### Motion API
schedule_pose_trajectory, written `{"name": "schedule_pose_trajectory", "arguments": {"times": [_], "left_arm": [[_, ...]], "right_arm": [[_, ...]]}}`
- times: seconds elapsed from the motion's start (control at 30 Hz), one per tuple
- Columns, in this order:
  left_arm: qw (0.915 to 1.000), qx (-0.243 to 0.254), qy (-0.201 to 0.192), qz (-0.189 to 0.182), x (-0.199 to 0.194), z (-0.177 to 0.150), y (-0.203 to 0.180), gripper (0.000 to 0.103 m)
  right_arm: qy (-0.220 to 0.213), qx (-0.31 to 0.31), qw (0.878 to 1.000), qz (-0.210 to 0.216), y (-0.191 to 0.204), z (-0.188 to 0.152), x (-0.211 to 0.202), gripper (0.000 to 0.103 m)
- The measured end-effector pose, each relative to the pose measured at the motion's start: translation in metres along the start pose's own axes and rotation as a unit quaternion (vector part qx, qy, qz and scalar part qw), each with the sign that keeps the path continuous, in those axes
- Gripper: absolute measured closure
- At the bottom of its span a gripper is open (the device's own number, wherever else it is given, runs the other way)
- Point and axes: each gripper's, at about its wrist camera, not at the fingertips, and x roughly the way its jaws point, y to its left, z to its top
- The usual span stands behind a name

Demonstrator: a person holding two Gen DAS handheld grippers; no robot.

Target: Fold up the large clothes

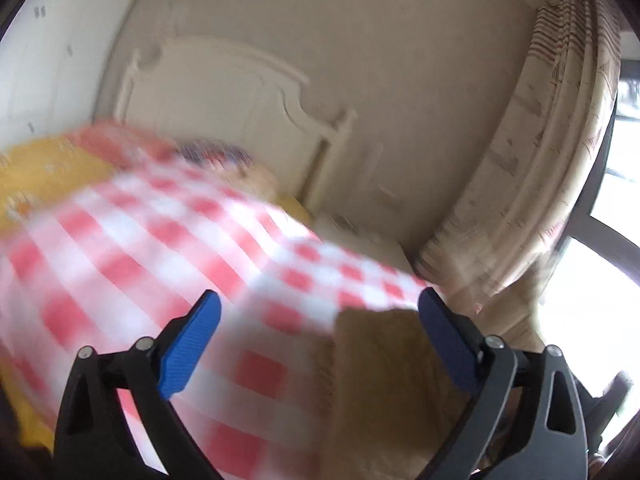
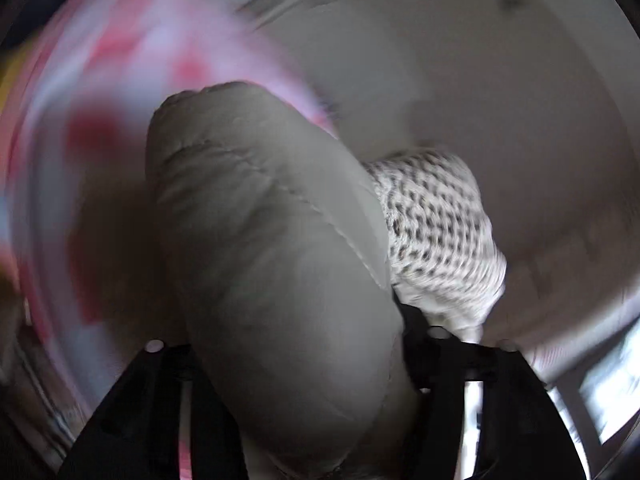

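Both wrist views share checked bedspread (image 1: 160,248)

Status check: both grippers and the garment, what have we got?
Left gripper open, empty, over checked bedspread. Right gripper jaws hidden by padded grey garment lying between them; grip unclear. Knit piece alongside. Heavy blur.

The bed cover (image 1: 168,248) has red and white squares like a picnic cloth. At the left edge of the left wrist view lies a yellow sheet (image 1: 44,172). The headboard (image 1: 224,92) in the upper middle is cream white. The curtain (image 1: 552,152) at the right is pale with red-brown stripes and marks. The left gripper (image 1: 320,340) is black with blue pads (image 1: 188,352). In the right wrist view, a plain grey-green garment (image 2: 272,248) fills the middle, and a white cloth with dark spots (image 2: 432,224) lies right of it.
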Motion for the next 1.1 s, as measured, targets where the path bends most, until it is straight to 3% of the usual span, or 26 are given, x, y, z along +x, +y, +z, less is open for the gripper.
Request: {"name": "schedule_pose_trajectory", "arguments": {"times": [0.03, 0.07, 0.23, 0.3, 0.37, 0.4, 0.47, 0.5, 0.53, 0.57, 0.6, 0.67, 0.77, 0.87, 0.93, 0.97, 1.07, 1.1], "left_arm": [[0.9998, 0.019, -0.001, 0.005, -0.004, 0.004, -0.004, 0.003], [0.9986, 0.052, 0.012, 0.004, -0.004, 0.006, -0.015, 0.002], [0.9832, 0.152, 0.091, -0.045, 0.035, -0.006, -0.075, 0.002], [0.9750, 0.173, 0.123, -0.066, 0.068, -0.014, -0.101, 0.002], [0.9616, 0.192, 0.173, -0.093, 0.119, -0.024, -0.127, 0.002], [0.9568, 0.204, 0.188, -0.087, 0.140, -0.031, -0.133, 0.002], [0.9410, 0.262, 0.214, -0.022, 0.197, -0.057, -0.139, 0.002], [0.9376, 0.242, 0.246, -0.042, 0.227, -0.071, -0.127, 0.002], [0.9423, 0.197, 0.262, -0.067, 0.241, -0.076, -0.112, 0.002], [0.9476, 0.147, 0.273, -0.078, 0.253, -0.078, -0.093, 0.002], [0.9506, 0.127, 0.273, -0.076, 0.256, -0.079, -0.083, 0.002], [0.9565, 0.144, 0.246, -0.061, 0.250, -0.083, -0.080, 0.002], [0.9622, 0.180, 0.202, -0.030, 0.241, -0.089, -0.091, 0.002], [0.9669, 0.176, 0.184, -0.022, 0.236, -0.093, -0.090, 0.002], [0.9689, 0.174, 0.175, -0.018, 0.229, -0.089, -0.088, 0.002], [0.9695, 0.174, 0.172, -0.017, 0.228, -0.089, -0.087, 0.002], [0.9709, 0.169, 0.169, -0.019, 0.216, -0.084, -0.087, 0.002], [0.9713, 0.166, 0.169, -0.021, 0.216, -0.084, -0.086, 0.002]], "right_arm": [[-0.022, -0.059, 0.996, -0.058, 0.033, -0.002, 0.002, 0.039], [-0.039, -0.068, 0.993, -0.091, 0.045, -0.004, 0.000, 0.041], [-0.046, -0.024, 0.996, -0.068, 0.025, -0.015, -0.007, 0.037], [-0.053, -0.022, 0.996, -0.075, 0.025, -0.018, -0.009, 0.036], [-0.065, -0.027, 0.994, -0.085, 0.026, -0.021, -0.014, 0.033], [-0.073, -0.028, 0.993, -0.086, 0.029, -0.025, -0.016, 0.031], [-0.089, -0.018, 0.994, -0.054, 0.022, -0.041, -0.030, 0.024], [-0.098, -0.007, 0.995, -0.035, 0.016, -0.050, -0.040, 0.023], [-0.110, 0.012, 0.994, -0.001, 0.006, -0.059, -0.051, 0.022], [-0.123, 0.055, 0.990, 0.045, -0.013, -0.070, -0.065, 0.023], [-0.131, 0.091, 0.985, 0.065, -0.031, -0.077, -0.072, 0.027], [-0.144, 0.177, 0.968, 0.104, -0.082, -0.093, -0.079, 0.033], [-0.161, 0.315, 0.929, 0.106, -0.179, -0.120, -0.054, 0.034], [-0.144, 0.399, 0.899, 0.108, -0.254, -0.127, 0.007, 0.042], [-0.123, 0.460, 0.869, 0.137, -0.298, -0.134, 0.065, 0.049], [-0.113, 0.472, 0.860, 0.158, -0.309, -0.127, 0.092, 0.049], [-0.003, 0.457, 0.846, 0.275, -0.298, -0.116, 0.194, 0.049], [0.036, 0.436, 0.850, 0.293, -0.281, -0.103, 0.220, 0.049]]}}
